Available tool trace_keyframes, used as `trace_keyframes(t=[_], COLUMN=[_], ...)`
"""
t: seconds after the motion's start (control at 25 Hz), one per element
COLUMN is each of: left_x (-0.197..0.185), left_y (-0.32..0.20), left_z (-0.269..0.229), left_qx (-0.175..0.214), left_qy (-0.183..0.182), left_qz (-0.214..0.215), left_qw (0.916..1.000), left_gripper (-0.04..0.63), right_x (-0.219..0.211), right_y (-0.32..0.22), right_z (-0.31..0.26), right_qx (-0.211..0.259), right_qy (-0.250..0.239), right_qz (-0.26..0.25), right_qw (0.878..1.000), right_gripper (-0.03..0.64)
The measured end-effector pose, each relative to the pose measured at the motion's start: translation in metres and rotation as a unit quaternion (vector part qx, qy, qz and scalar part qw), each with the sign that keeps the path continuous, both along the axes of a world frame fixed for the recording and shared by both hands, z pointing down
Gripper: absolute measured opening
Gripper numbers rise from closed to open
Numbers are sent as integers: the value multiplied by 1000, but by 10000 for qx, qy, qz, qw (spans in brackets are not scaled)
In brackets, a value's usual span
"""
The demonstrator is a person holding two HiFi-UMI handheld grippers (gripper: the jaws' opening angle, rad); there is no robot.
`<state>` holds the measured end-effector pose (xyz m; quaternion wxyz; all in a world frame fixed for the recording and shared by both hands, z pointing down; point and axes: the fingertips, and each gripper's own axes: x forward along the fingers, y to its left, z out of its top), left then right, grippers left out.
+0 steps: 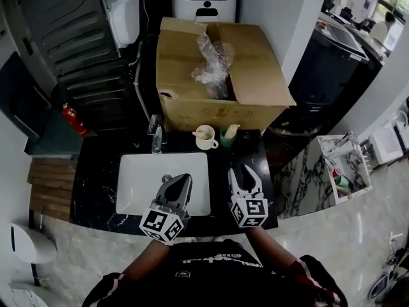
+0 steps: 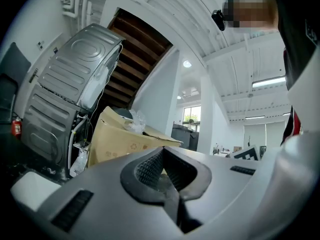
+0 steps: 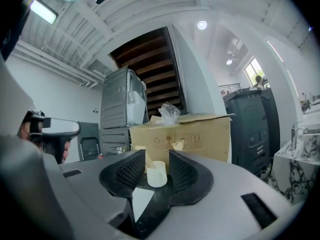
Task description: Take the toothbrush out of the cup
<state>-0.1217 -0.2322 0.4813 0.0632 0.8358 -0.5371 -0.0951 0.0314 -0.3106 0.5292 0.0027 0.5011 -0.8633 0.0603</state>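
On black marbled counter (image 1: pixel 96 190), round white cup (image 1: pixel 205 137), rectangular basin (image 1: pixel 137 190)

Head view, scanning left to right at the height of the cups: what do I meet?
Red fire extinguisher → faucet → white cup → green cup.

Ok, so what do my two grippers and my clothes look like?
The left gripper and right gripper are grey with black ribbed fingers; each carries a white cube of black square markers. The top is black with white print.
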Motion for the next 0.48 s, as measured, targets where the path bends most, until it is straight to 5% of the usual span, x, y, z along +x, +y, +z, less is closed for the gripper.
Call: trace_keyframes(t=[0.48], left_x=[-28], left_y=[1], left_z=[10], left_qx=[-148], left_qy=[-13], left_qz=[-307], left_qw=[9994], left_gripper=[15], right_x=[-16], right_y=[-127], right_z=[33], right_qx=[-77], right_qy=[283], right_qz=[335], right_qw=[9990], right_gripper=[174])
